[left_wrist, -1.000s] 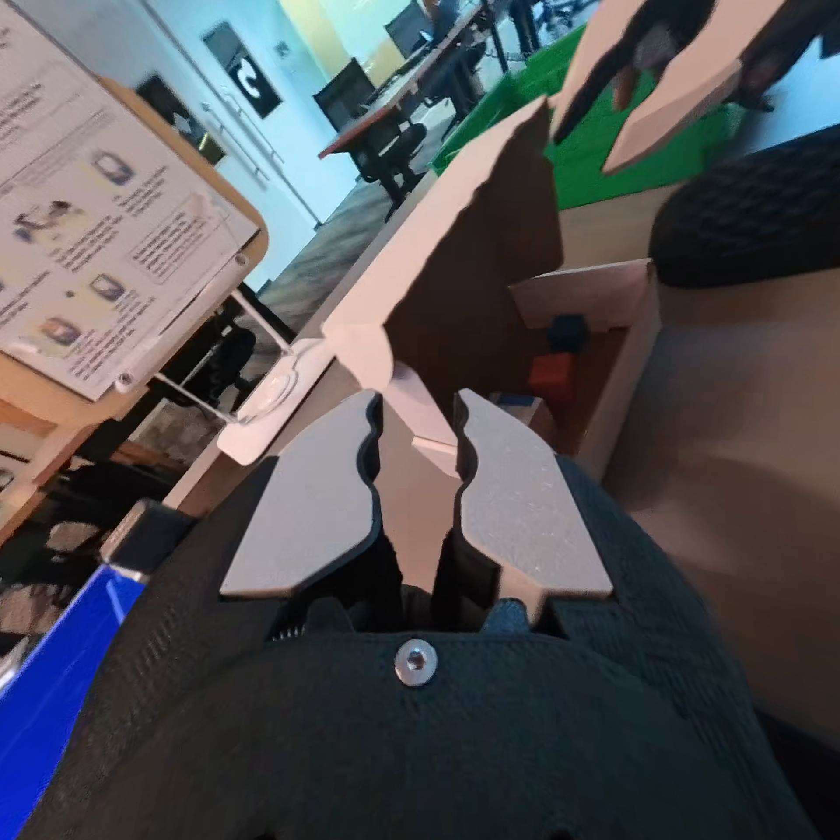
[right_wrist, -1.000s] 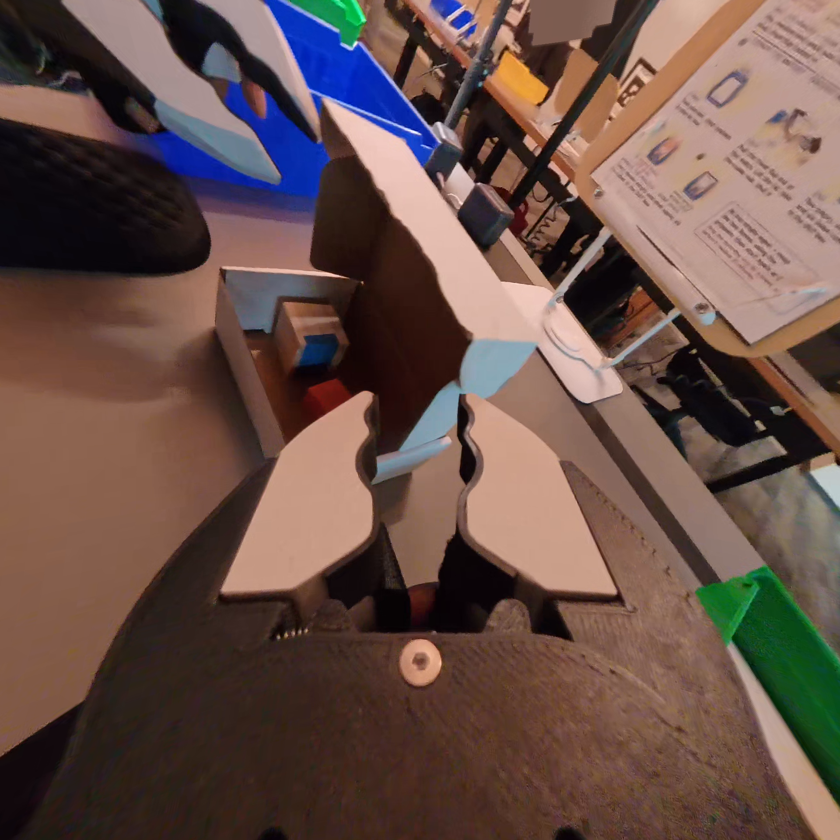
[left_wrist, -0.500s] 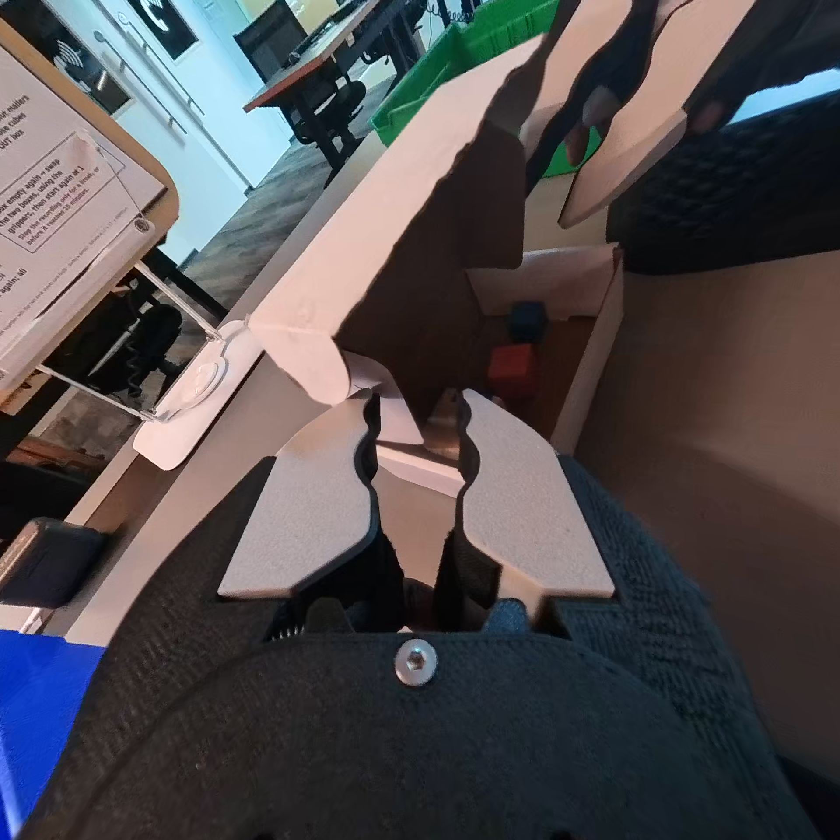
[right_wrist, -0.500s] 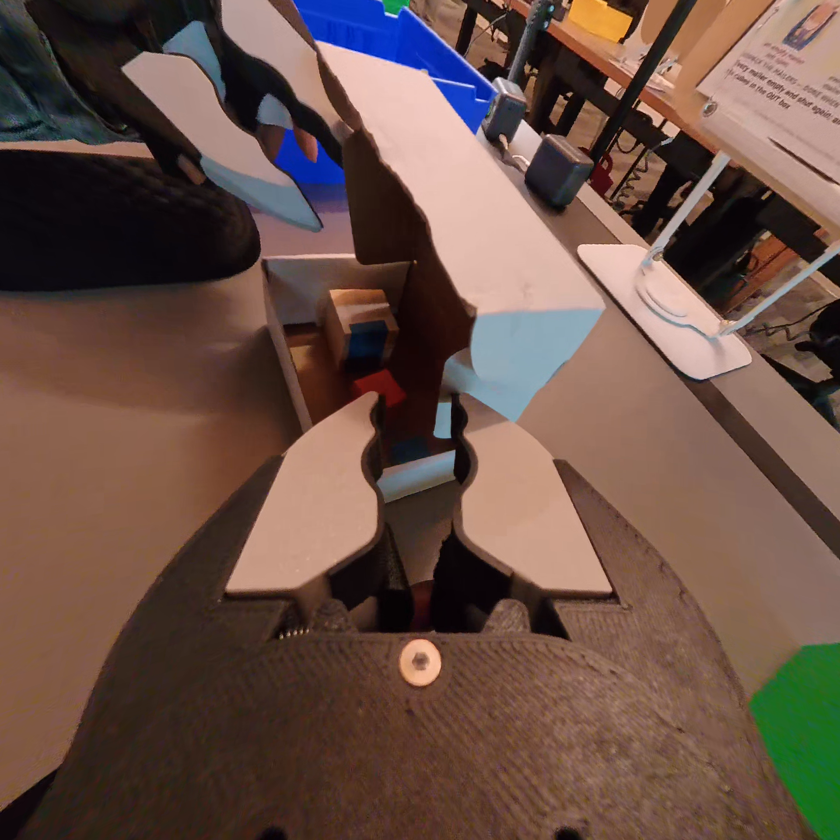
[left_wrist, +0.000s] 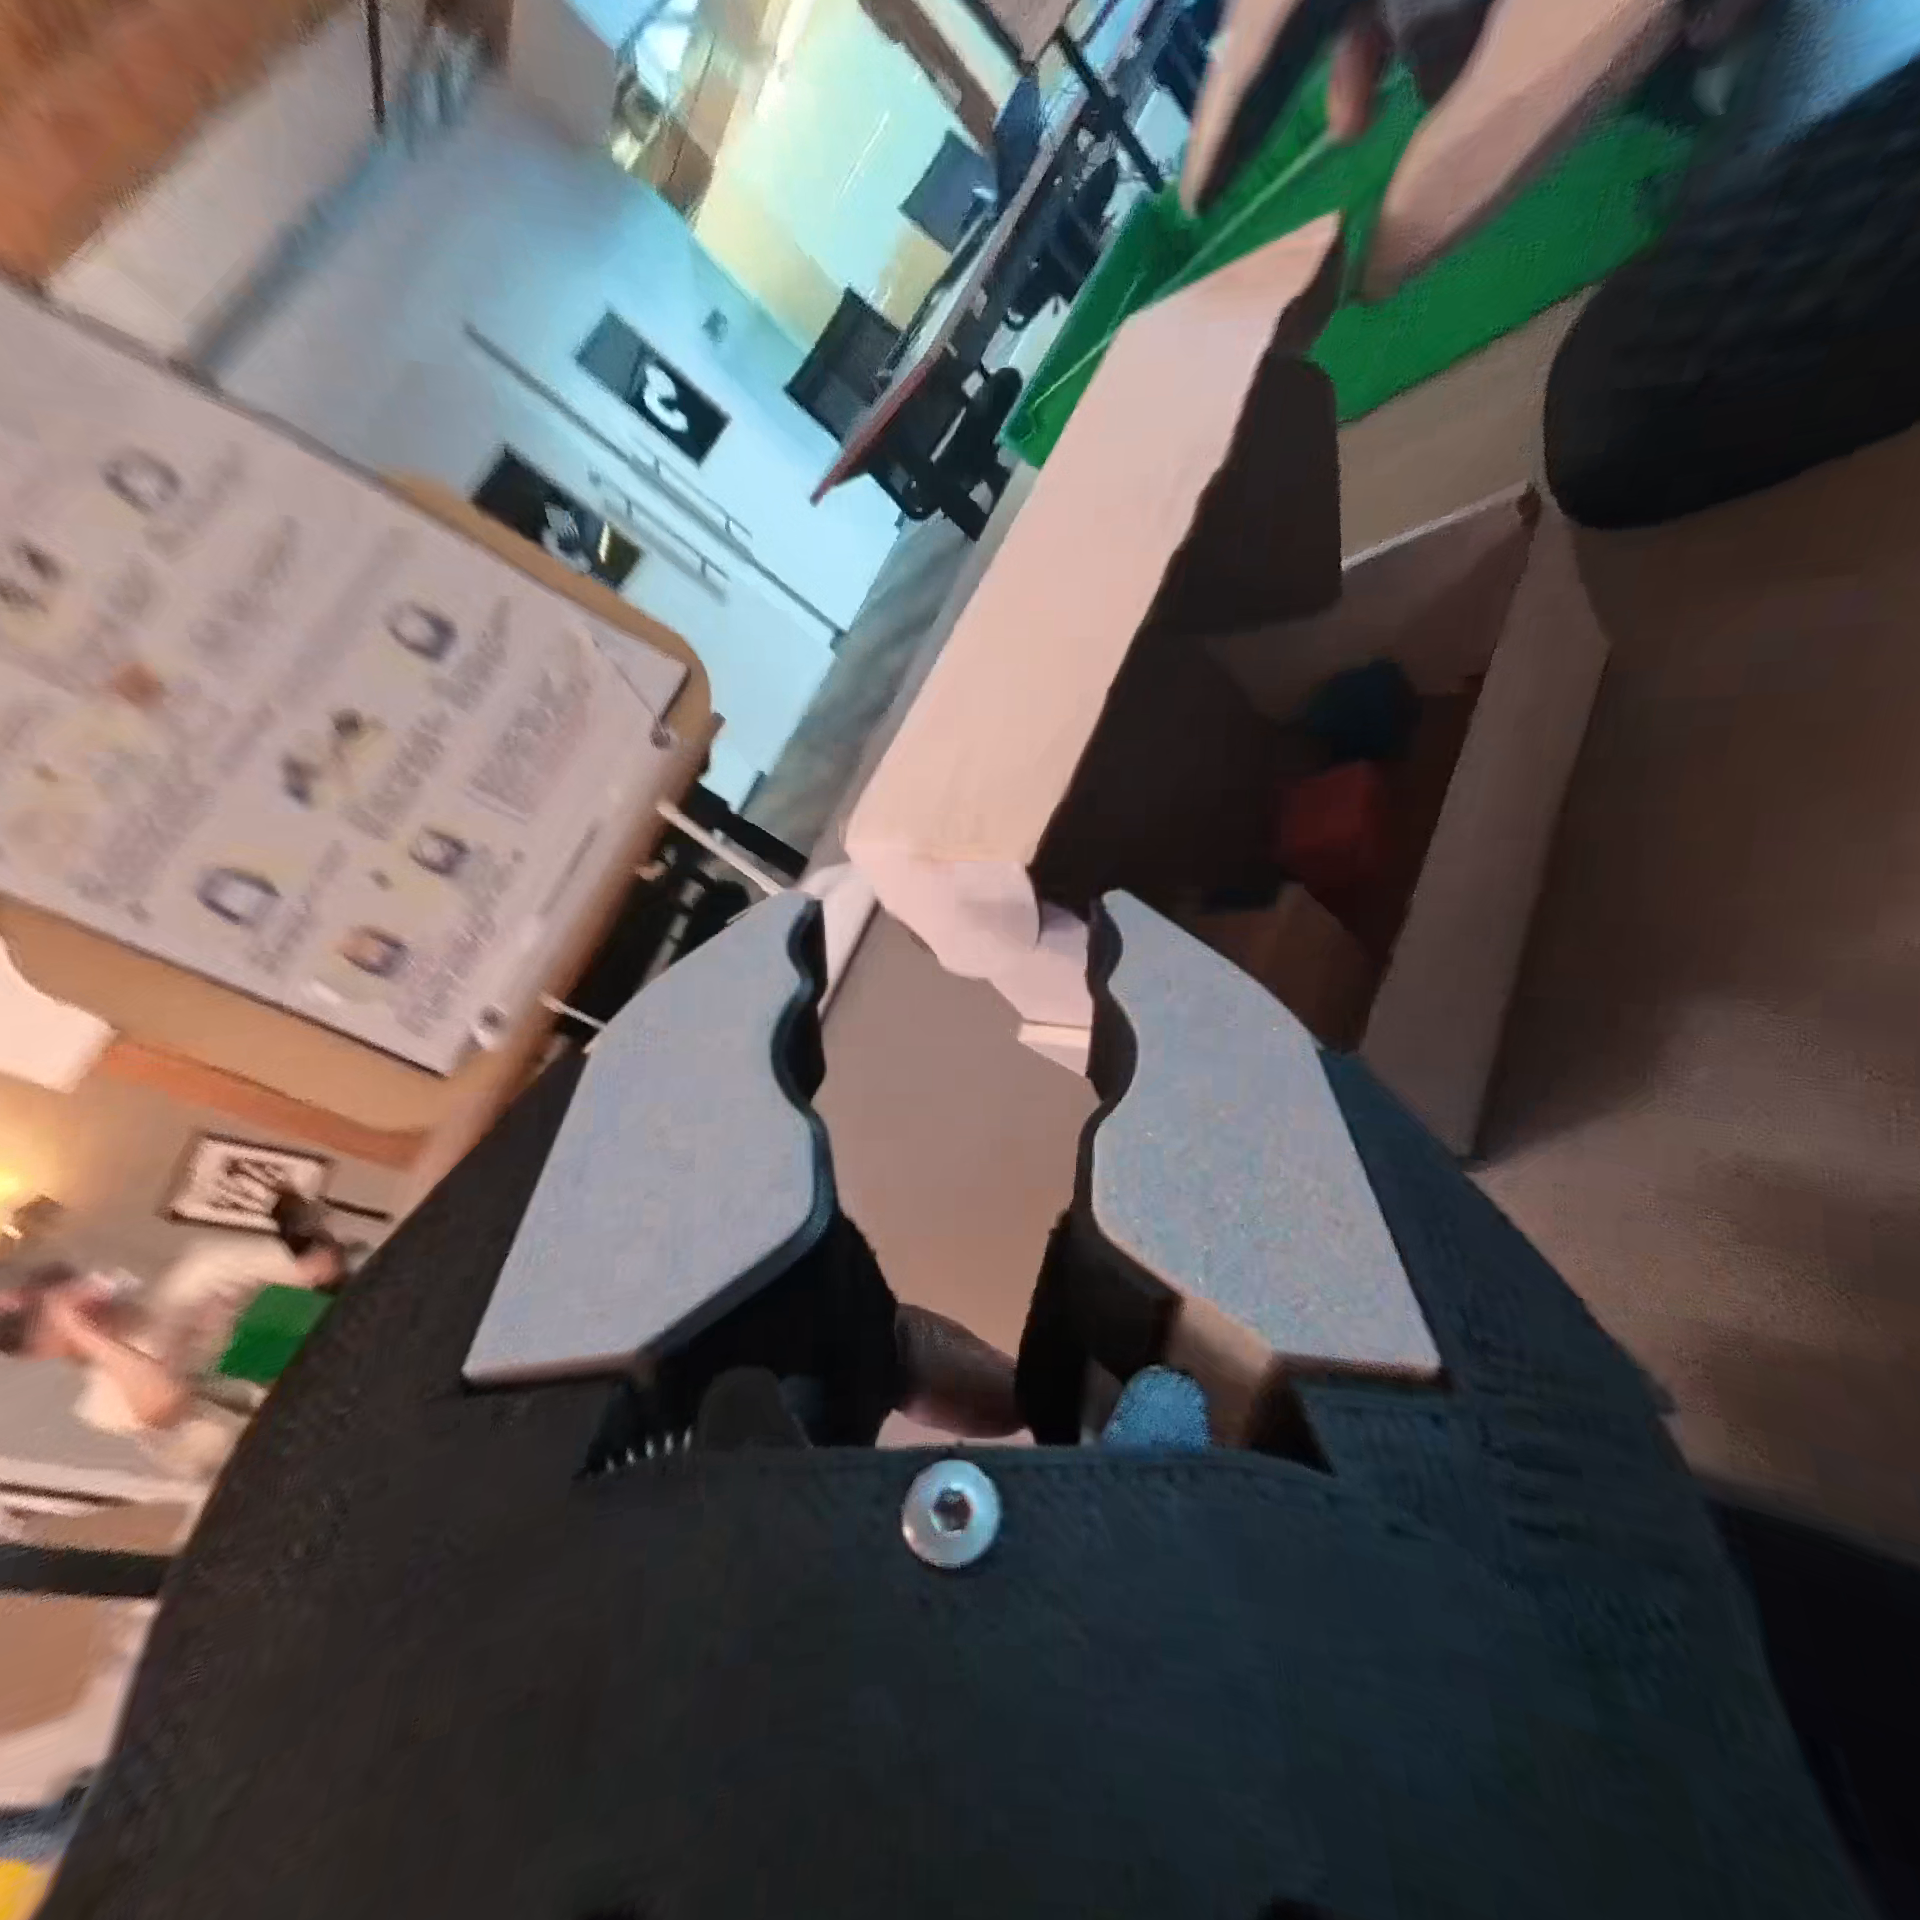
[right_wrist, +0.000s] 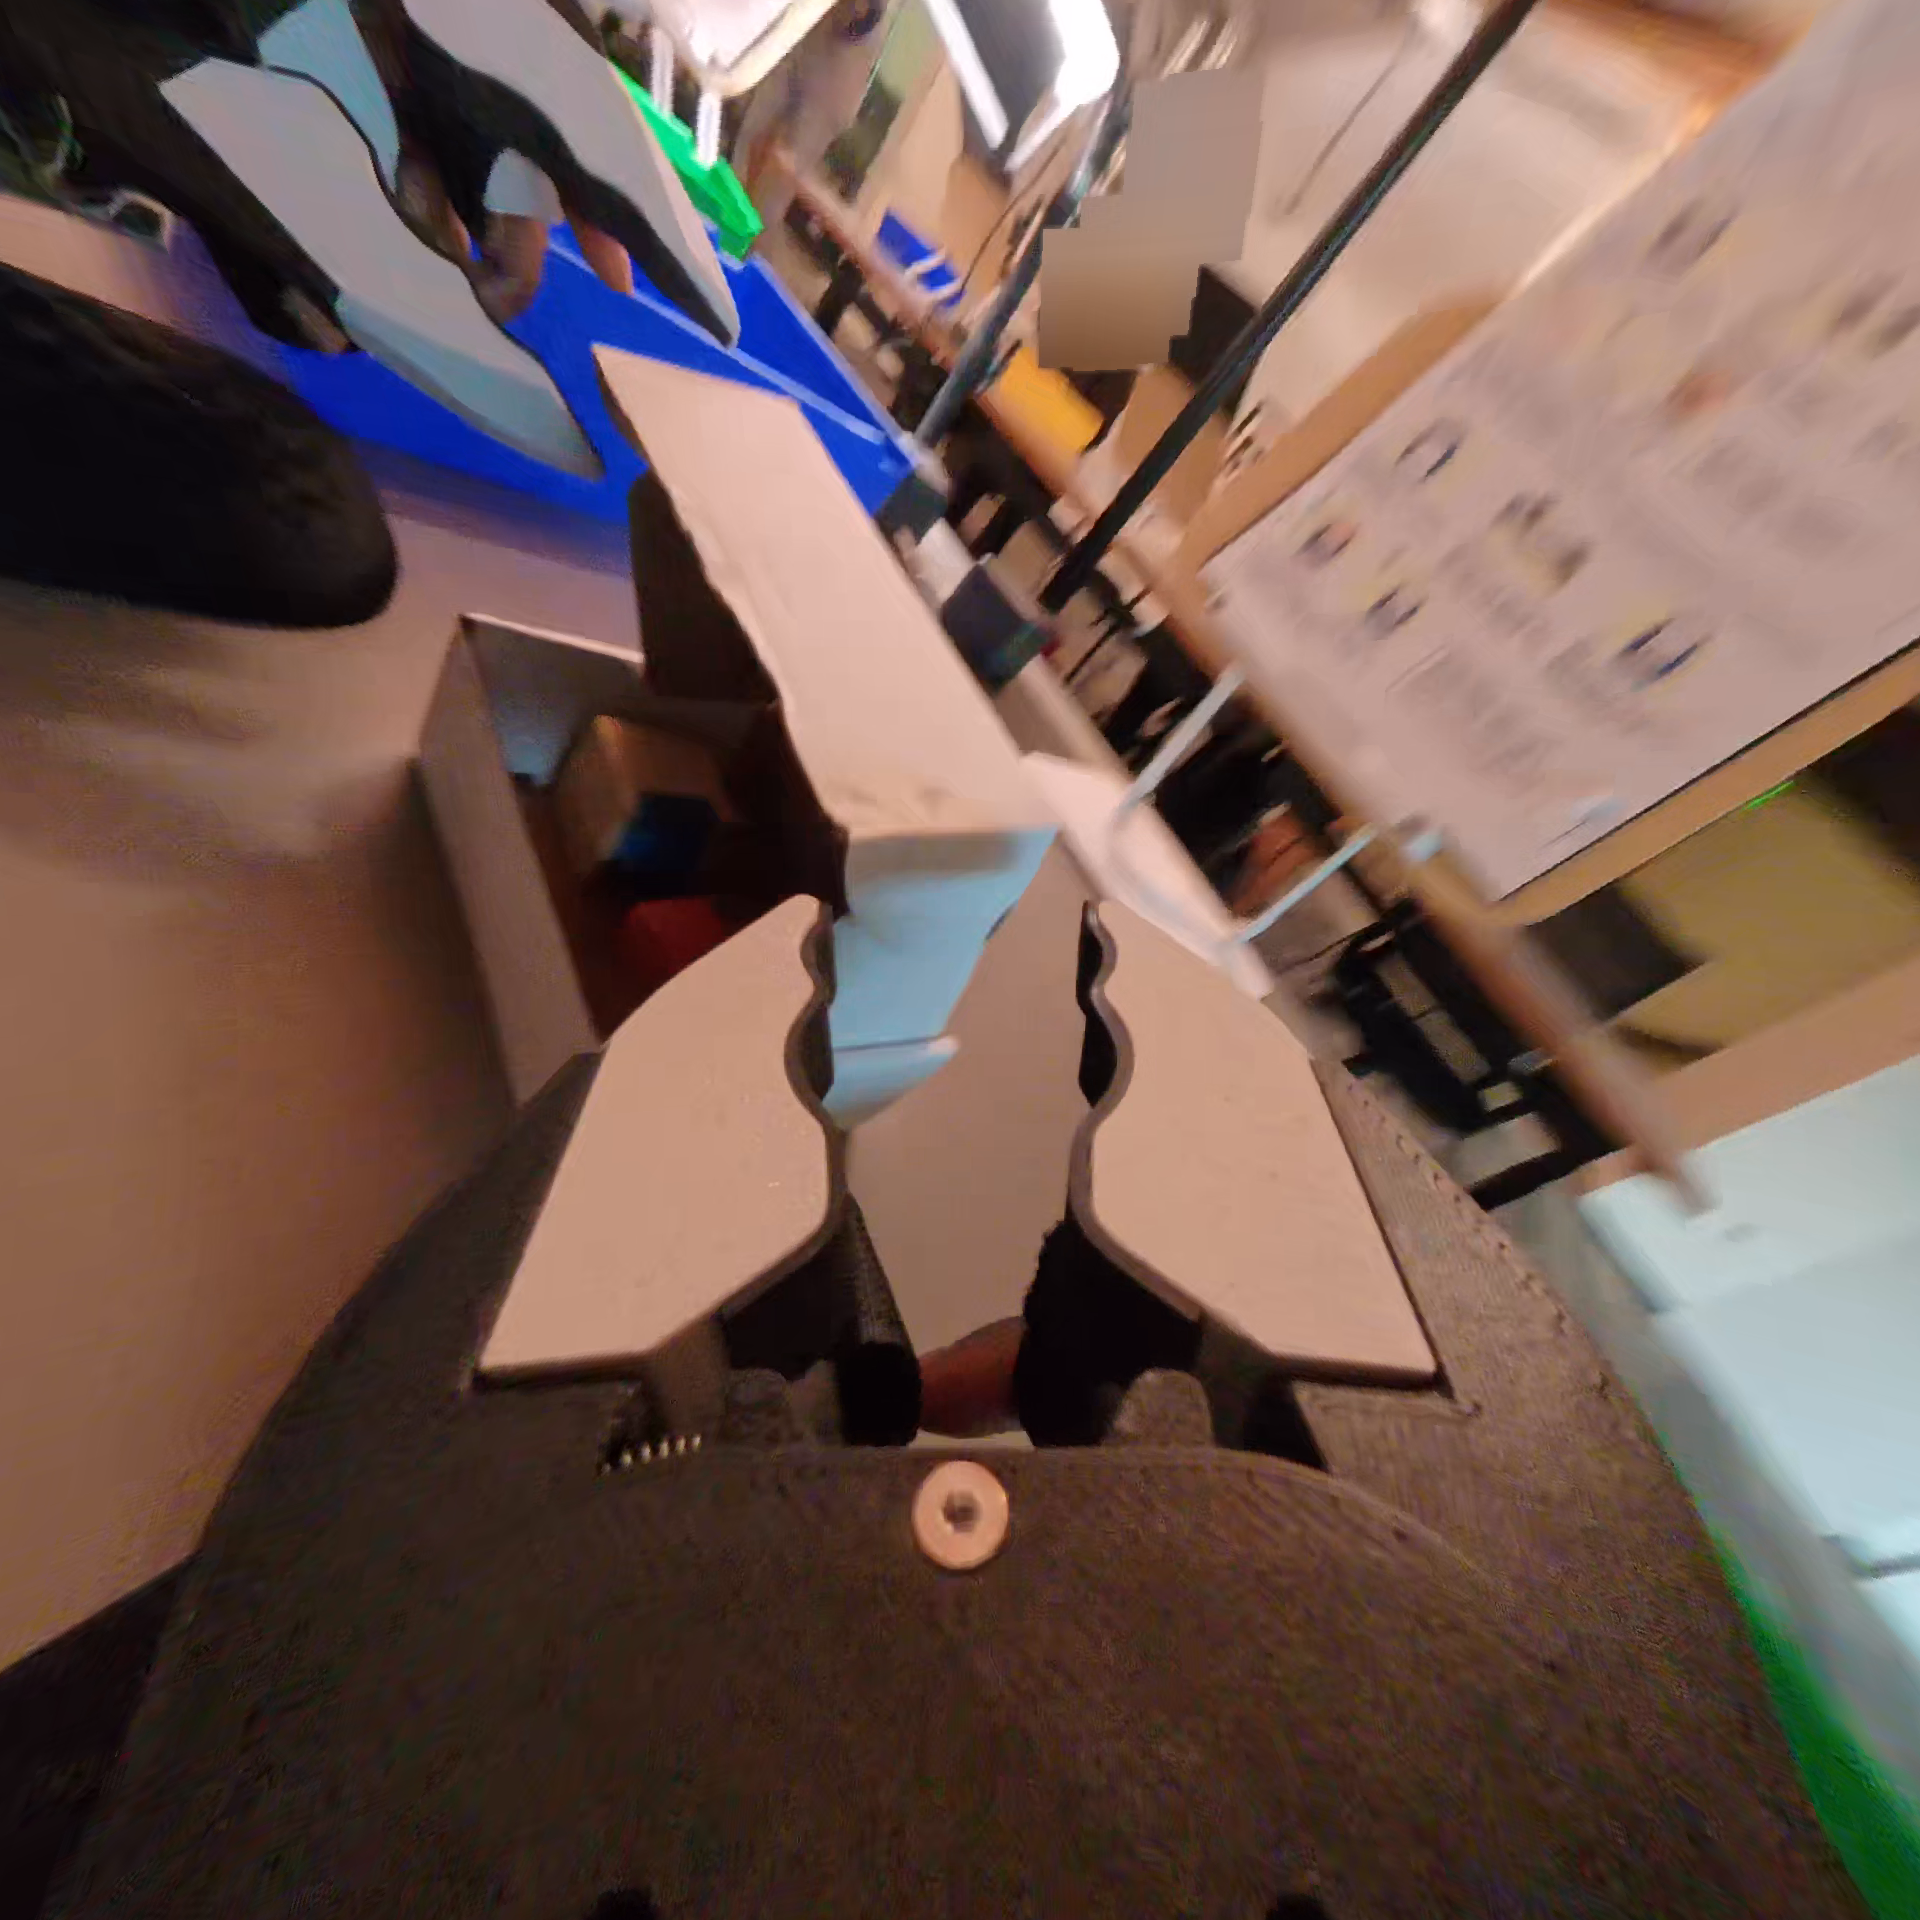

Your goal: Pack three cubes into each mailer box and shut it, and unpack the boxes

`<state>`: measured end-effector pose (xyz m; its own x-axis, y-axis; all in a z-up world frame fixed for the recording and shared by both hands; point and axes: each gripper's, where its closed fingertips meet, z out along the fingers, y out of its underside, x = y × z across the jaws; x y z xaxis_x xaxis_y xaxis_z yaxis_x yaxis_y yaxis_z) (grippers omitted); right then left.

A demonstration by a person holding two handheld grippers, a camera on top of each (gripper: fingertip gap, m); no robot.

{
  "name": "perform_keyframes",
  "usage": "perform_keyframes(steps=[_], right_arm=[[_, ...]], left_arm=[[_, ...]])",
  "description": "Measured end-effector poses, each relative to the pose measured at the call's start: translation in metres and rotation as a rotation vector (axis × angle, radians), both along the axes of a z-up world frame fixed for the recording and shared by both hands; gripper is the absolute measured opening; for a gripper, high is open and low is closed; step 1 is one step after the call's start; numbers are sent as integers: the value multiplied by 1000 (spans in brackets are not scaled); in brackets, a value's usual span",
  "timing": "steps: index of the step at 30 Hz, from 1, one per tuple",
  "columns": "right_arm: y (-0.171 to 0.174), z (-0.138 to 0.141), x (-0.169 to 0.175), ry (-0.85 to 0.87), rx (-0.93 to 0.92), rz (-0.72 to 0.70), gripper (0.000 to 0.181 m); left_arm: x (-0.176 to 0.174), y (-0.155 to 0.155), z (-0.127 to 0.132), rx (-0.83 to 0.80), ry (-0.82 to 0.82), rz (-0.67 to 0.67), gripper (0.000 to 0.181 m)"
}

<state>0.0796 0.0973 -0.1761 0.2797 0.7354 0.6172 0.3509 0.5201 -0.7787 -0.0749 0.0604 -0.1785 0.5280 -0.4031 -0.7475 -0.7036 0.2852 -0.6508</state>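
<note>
Mailer box [left_wrist: 1496, 883] sits on the brown surface [left_wrist: 1714, 1195], lid [left_wrist: 1081, 644] raised and standing roughly upright along the box's far edge.

Left tongs [left_wrist: 951, 925]: open, moderate gap, nothing gripped. The lid's white corner flap [left_wrist: 977, 935] lies at the tips, close against the inner edge of 1 finger; contact cannot be confirmed. Box body lies just ahead and to the side of these tongs.

Right tongs [right_wrist: 956, 925]: open, similar gap, nothing gripped. The opposite corner flap [right_wrist: 914, 956] of the lid hangs into the gap near the tips, against the inner edge of 1 finger [right_wrist: 707, 1132].

Contents seen from the left wrist view: a red cube [left_wrist: 1335, 821] and a dark blue cube [left_wrist: 1361, 707] inside the box. The right wrist view shows a red cube [right_wrist: 670, 935], a blue cube [right_wrist: 665, 831], and a brown block [right_wrist: 623, 769] beside them. Third cube not clearly resolved; interior shadowed.

Each tongs appears in the other's view beyond the lid's far end, above it. Blue bin [right_wrist: 582, 343] and green bin [left_wrist: 1382, 291] stand behind the box.
</note>
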Motion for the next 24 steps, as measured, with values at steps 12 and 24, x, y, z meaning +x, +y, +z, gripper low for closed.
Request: perform_keyframes(steps=[12, 24], right_arm=[[-19, 2, -15, -213, 140, 94, 11], [-47, -57, -3, -332, -494, 203, 9]], left_arm=[[13, -17, -3, -206, 71, -104, 19], [28, -55, -61, -610, 9, -181, 11]])
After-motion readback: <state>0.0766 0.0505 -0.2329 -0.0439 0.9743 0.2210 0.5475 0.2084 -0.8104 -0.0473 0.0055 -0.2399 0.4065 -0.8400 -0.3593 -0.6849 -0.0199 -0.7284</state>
